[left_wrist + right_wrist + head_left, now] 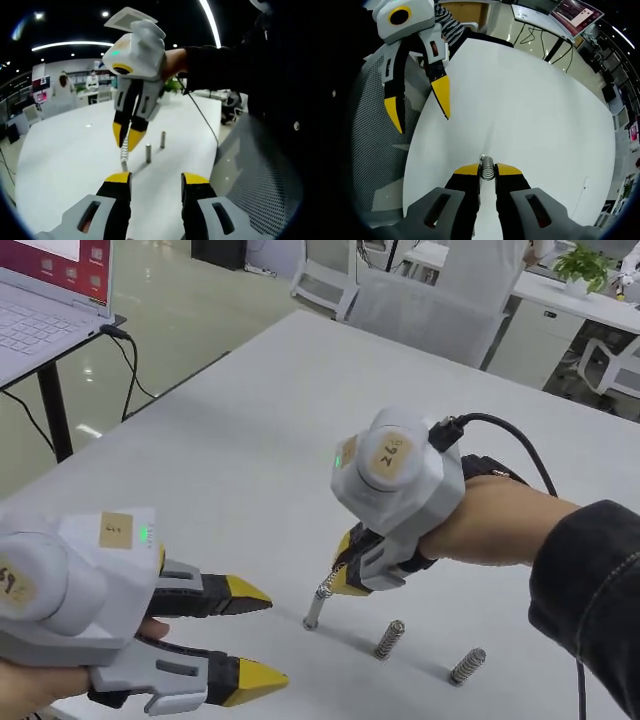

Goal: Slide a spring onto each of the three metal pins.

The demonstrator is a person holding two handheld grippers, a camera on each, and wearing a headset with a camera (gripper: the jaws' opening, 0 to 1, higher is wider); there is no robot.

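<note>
right gripper [342, 582] pinching the spring [487, 165] atop the third pin [313, 617] | spring likely light, squashy: i'd hold mid-coil, gently | left gripper [277, 636] wide, empty, beside that pin

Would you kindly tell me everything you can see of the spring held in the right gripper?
The spring is a short coil of silvery wire, pinched between the yellow tips of the right gripper. In the head view it sits at the top of the leftmost metal pin, which stands on the white table; how far down the pin it reaches I cannot tell.
</note>
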